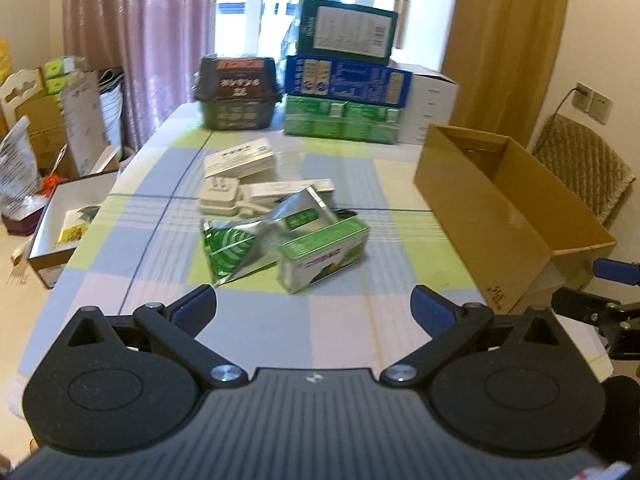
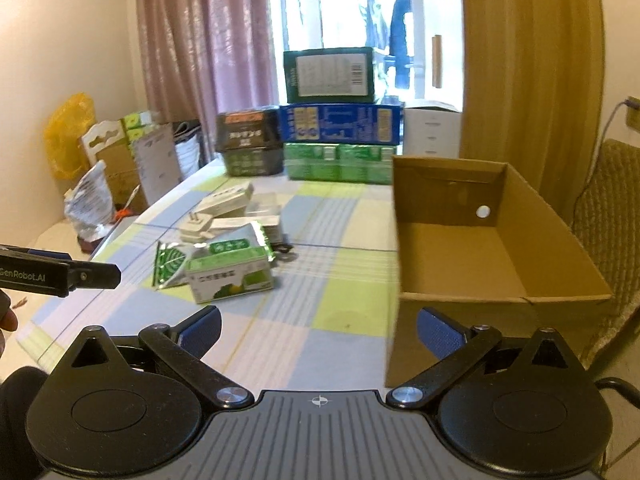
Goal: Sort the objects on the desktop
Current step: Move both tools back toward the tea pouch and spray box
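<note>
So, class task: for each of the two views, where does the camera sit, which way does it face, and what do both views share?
Left wrist: on the left gripper, facing across the table at the green box; its fingers show, and the right gripper at the edge.
Right wrist: on the right gripper, facing the cardboard box; the left gripper shows.
Shared: green box, cardboard box, stacked cartons.

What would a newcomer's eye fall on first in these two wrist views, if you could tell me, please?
Probably the jumble in the middle of the checked tablecloth: a green and white carton against a torn foil pouch, with a white plug adapter behind. Next, the open cardboard box, empty, at the table's right edge. Both the left gripper and right gripper hang open, holding nothing.
</note>
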`<action>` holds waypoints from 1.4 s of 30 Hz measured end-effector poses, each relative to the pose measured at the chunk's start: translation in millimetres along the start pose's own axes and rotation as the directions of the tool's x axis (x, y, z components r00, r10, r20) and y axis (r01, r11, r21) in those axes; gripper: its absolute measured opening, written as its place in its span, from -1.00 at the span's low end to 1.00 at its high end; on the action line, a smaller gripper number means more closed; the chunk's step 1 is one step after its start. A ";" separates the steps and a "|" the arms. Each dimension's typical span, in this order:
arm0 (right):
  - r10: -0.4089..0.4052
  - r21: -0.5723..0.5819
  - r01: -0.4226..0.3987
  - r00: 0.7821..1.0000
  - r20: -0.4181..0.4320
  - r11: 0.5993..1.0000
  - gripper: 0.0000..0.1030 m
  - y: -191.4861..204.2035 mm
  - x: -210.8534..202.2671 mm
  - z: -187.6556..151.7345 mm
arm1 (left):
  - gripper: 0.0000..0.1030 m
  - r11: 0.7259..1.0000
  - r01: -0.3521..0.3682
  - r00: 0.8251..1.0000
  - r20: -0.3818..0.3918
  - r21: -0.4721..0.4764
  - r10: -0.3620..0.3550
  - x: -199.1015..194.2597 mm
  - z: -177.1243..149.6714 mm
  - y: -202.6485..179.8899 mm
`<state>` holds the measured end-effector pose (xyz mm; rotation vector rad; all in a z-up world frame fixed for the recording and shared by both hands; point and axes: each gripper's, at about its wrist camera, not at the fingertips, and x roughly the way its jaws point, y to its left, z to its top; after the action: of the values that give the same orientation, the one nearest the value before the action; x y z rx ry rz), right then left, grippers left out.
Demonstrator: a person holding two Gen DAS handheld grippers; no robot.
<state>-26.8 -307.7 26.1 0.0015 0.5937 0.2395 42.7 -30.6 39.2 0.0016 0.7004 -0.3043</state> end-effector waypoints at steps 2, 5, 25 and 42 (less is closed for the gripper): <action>0.007 -0.009 -0.007 1.000 -0.006 1.000 0.96 5.1 2.3 -0.4 | 0.97 1.000 -0.007 1.000 -0.006 -0.009 0.007 -1.2 -3.0 6.1; 0.017 -0.021 -0.017 1.000 -0.011 1.000 0.96 11.5 5.3 -0.8 | 0.97 1.000 -0.016 1.000 -0.014 -0.021 0.016 -2.4 -7.2 13.3; 0.061 -0.087 -0.065 0.997 -0.044 0.994 0.96 33.5 22.2 -1.5 | 0.97 0.999 -0.036 0.999 -0.038 -0.011 0.036 6.6 -16.2 31.4; 0.101 -0.152 -0.118 0.988 -0.119 0.981 0.96 43.0 71.9 -1.1 | 0.97 0.980 0.027 0.996 -0.087 0.199 -0.009 59.4 -7.2 43.9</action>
<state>20.7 -249.8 -11.7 -0.1338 0.6849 0.3956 93.2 -4.2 -8.4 0.2013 0.7524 -0.3931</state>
